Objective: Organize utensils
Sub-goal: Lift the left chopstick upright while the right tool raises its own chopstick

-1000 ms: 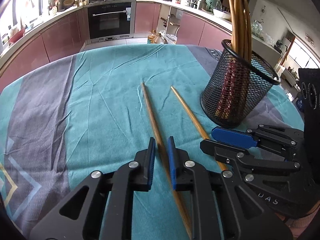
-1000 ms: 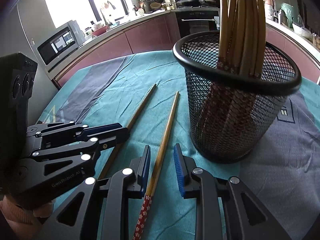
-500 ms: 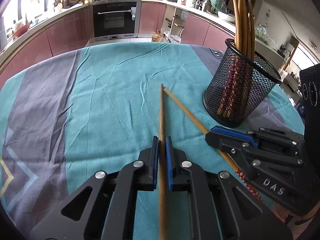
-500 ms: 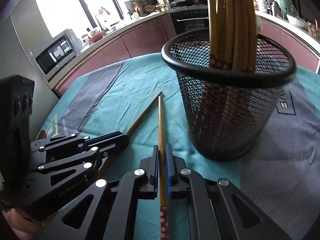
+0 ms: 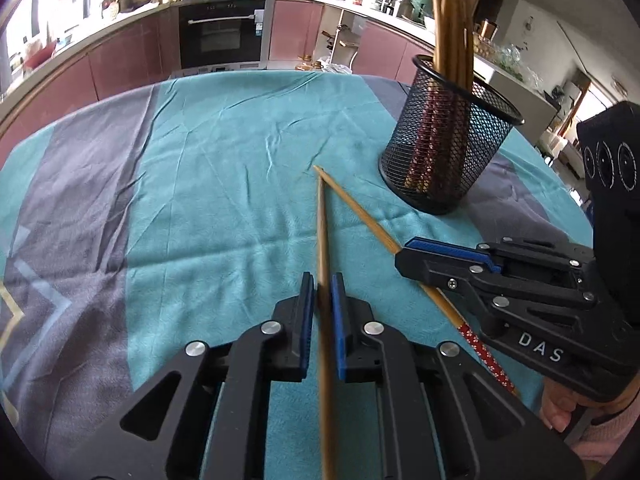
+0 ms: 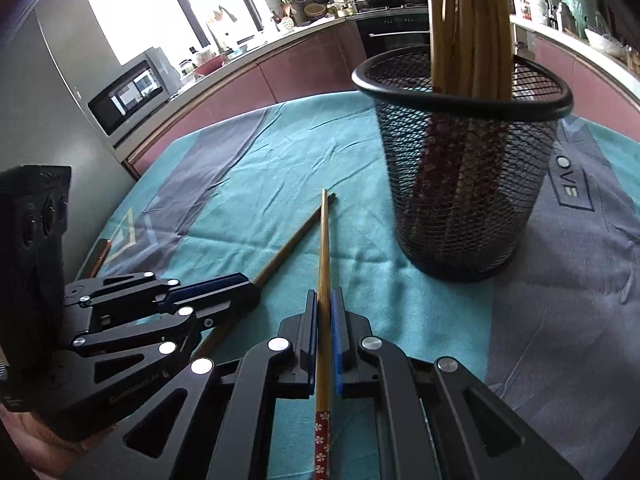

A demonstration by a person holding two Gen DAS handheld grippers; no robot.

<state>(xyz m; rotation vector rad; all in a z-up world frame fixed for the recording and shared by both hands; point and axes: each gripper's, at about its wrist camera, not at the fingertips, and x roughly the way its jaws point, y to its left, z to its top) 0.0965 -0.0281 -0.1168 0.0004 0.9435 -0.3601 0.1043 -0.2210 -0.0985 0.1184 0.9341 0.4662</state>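
My left gripper (image 5: 321, 292) was squeezed tight on one plain chopstick (image 5: 321, 236). My right gripper (image 6: 325, 308) was squeezed tight on the other chopstick (image 6: 323, 264), the one with a red flowery end. Both sticks pointed away from me, over the blue-green cloth on the tabletop (image 5: 224, 184), and their thin tips crossed near the middle of it. I could not tell if the tips touched the cloth or each other.

The black mesh cup (image 6: 464, 184) stood a little farther off, toward the right side of the tabletop, near my right gripper. It already had a bunch of chopsticks (image 6: 472, 28) standing in it.

I thought a few things could go wrong. The sticks were long and thin, and I held each one far from its tip. A tip could swing when I turned my hand, and the stick could slip in my grip. The two tips were crossed, so if I lifted one fast it could bump the other and twist it. My two grippers were close together, so they could knock each other too.

The cup looked light and full. If a stick hit its rim or pushed the sticks inside, the cup could tip over or slide on the wrinkly cloth. A stick that missed the opening would drop back onto the tabletop.
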